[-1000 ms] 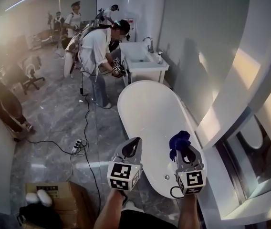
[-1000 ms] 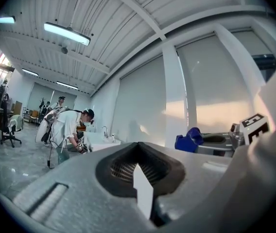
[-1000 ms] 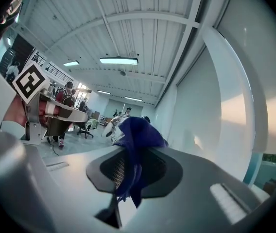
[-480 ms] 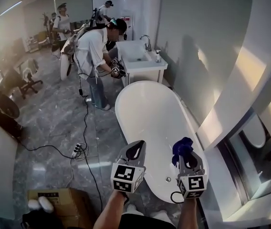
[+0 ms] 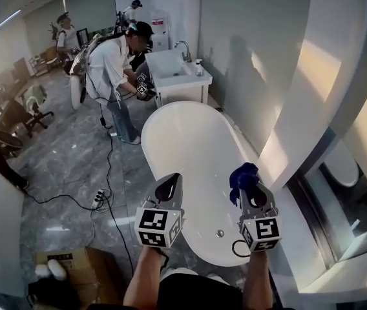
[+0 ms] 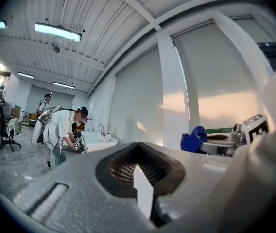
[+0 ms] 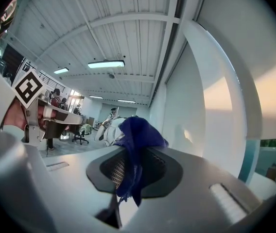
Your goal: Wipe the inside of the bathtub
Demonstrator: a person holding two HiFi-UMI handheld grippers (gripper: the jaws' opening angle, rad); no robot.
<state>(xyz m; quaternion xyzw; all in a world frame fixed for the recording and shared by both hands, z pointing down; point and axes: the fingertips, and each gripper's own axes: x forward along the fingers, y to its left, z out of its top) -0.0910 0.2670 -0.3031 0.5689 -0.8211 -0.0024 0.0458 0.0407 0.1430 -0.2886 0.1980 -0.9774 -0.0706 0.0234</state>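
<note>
Here we had the blue cloth pinched in the right gripper, the left gripper closed on nothing, both over the near end of the bathtub, which stretched lengthwise away beneath us.

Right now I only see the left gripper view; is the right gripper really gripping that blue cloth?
Observer: Yes; the right gripper view shows the right gripper shut on the dark blue cloth, which droops between its jaws.
Operator: Where's the tub?
Observer: The head view shows the white oval bathtub directly below, cloth over its near end.
Operator: And my left gripper?
Observer: It hangs over the tub's left rim.
</note>
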